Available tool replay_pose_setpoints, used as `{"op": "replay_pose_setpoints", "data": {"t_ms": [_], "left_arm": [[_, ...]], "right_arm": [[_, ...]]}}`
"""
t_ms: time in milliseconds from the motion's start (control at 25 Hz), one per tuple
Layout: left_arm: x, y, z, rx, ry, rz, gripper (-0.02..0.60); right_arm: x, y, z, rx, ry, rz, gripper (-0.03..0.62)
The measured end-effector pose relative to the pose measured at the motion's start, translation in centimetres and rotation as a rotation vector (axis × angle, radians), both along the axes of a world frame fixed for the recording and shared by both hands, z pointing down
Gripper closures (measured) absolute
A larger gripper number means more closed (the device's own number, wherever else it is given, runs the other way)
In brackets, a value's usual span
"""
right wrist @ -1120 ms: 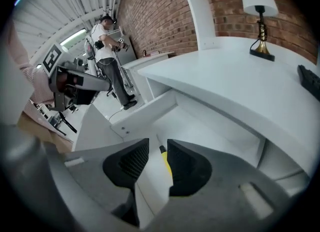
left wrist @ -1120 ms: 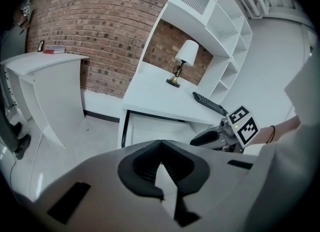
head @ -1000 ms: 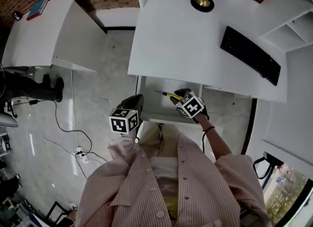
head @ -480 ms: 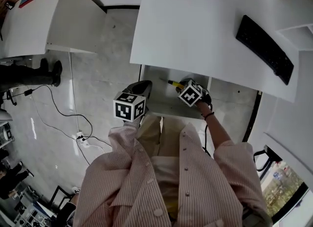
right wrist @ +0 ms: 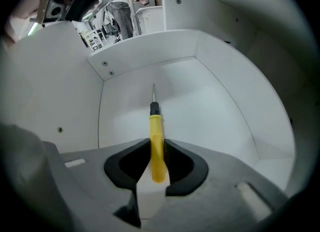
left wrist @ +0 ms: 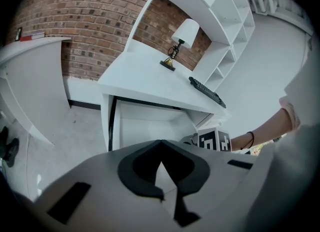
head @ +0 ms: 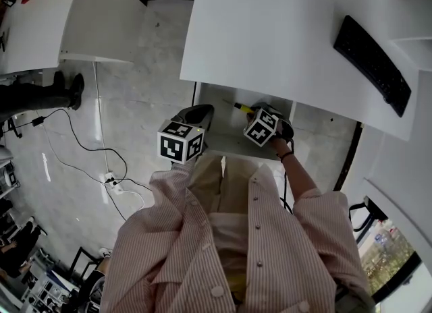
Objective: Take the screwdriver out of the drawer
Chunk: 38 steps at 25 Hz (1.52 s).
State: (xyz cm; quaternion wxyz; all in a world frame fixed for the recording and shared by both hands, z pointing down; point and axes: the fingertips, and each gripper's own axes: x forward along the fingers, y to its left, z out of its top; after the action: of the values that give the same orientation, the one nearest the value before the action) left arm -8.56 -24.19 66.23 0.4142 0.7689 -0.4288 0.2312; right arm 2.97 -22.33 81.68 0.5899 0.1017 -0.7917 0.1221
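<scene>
Right gripper view: right gripper point(right wrist: 156, 145) sunk into drawer point(right wrist: 215, 111), just closed on screwdriver point(right wrist: 156, 128); left gripper point(left wrist: 160, 147) closed.

Open drawer point(head: 229, 153) below the desk top point(head: 270, 28), whose edge covers the drawer's rear; entry is from above, over the front part only. White walls point(right wrist: 150, 51) enclose a bare floor point(right wrist: 210, 111). The screwdriver point(right wrist: 156, 126) lies alone mid-floor, apart from every wall, with free floor along both sides and beyond its tip. The right gripper point(right wrist: 158, 146) fills the room above the handle, its jaws just closed in against both flanks. The left gripper point(head: 200, 110), jaws together, hangs outside, at the drawer's left front corner.
</scene>
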Motion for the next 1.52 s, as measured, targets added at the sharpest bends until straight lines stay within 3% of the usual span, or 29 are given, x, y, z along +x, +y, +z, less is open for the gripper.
{"op": "replay_pose_setpoints", "data": {"t_ms": [360, 880, 1520], "left_arm": [[0.4, 0.2, -0.1, 0.009, 0.015, 0.014, 0.583], [0.5, 1.2, -1.6, 0.043, 0.044, -0.004, 0.583], [-0.8, 2.3, -5.4, 0.137, 0.064, -0.024, 0.583]], "right_arm": [[-0.4, 1.0, -0.1, -0.017, -0.012, -0.068, 0.516], [0.0, 0.4, -4.2, 0.046, -0.109, 0.031, 0.517], [-0.1, 0.6, -12.3, 0.187, -0.249, 0.061, 0.517]]}}
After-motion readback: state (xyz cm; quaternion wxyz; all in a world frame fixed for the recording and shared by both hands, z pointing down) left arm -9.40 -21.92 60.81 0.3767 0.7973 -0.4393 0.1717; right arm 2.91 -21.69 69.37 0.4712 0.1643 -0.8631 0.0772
